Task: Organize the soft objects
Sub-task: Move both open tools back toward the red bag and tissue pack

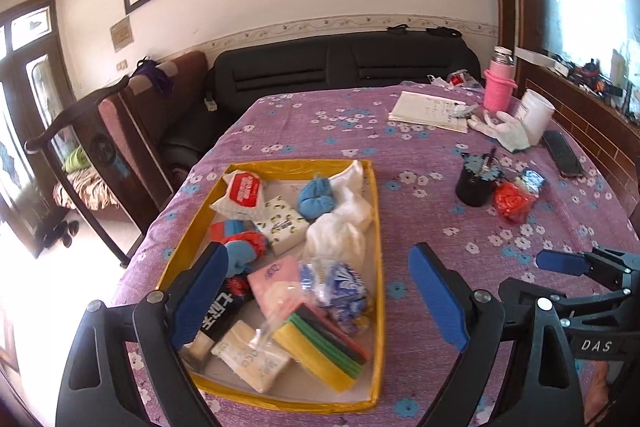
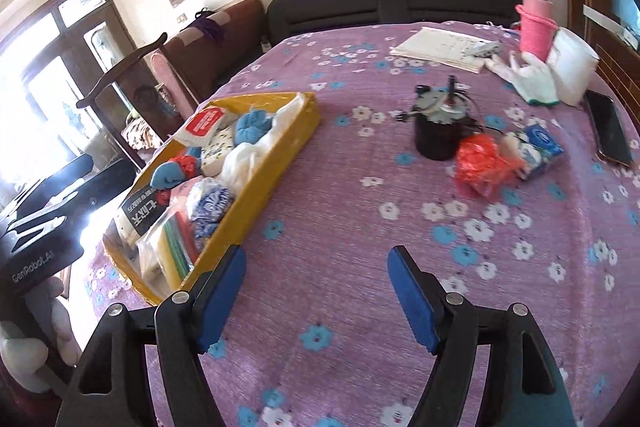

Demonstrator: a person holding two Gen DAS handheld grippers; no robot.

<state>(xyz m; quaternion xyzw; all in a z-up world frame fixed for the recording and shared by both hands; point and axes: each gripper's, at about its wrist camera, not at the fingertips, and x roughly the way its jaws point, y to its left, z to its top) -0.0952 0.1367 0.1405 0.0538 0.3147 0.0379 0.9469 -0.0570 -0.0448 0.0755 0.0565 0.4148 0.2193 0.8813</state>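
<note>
Both grippers, left marked "GenRobot.AI" and right marked "DAS", stood open and empty; yellow tray held packs with unreadable print

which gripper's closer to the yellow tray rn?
Left. The left gripper hangs open directly over the yellow tray, nothing between its fingers. The right gripper is open too, off the tray's right side above bare tablecloth.

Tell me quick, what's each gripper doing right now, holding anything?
Left gripper: open, holding nothing, above the yellow tray.
Right gripper: open, holding nothing, above the purple tablecloth.
</note>
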